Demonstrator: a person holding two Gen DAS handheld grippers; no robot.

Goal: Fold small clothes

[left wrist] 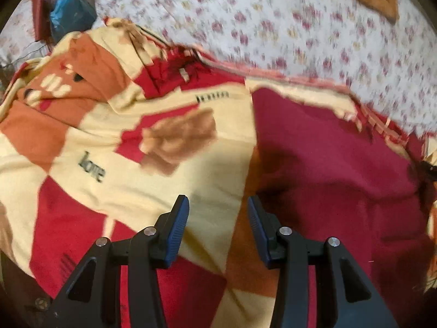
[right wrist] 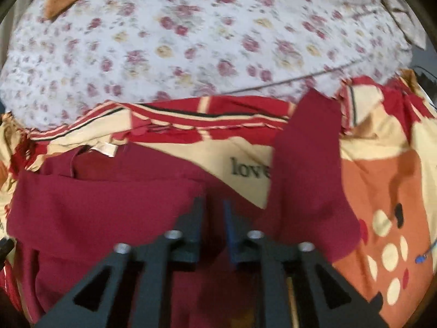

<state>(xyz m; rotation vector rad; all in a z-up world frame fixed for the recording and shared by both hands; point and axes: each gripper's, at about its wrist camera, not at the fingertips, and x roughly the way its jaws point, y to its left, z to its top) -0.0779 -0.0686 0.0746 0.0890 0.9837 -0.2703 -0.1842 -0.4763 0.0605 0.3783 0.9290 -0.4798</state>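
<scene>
Risk: I judge that my right gripper could pinch the patterned bedspread along with the garment, since the two cloths lie flat on each other; a bite too deep would cause it.
Second risk: the raised flap at the garment's right could flop back if I drag too fast, spoiling the fold.
Garment look: the maroon garment is plain, soft and partly doubled over, with a pale label at its far edge; both views are motion-blurred.
Garment place: it lies on the bedspread, near me, right of the left gripper and under the right one.
Left tongs: wide apart, holding nothing, above the bedspread beside the garment's left edge.
Right tongs: narrow gap, low over the maroon cloth; I cannot tell whether fabric sits between them.
Beyond: a floral sheet covers the far side.
</scene>
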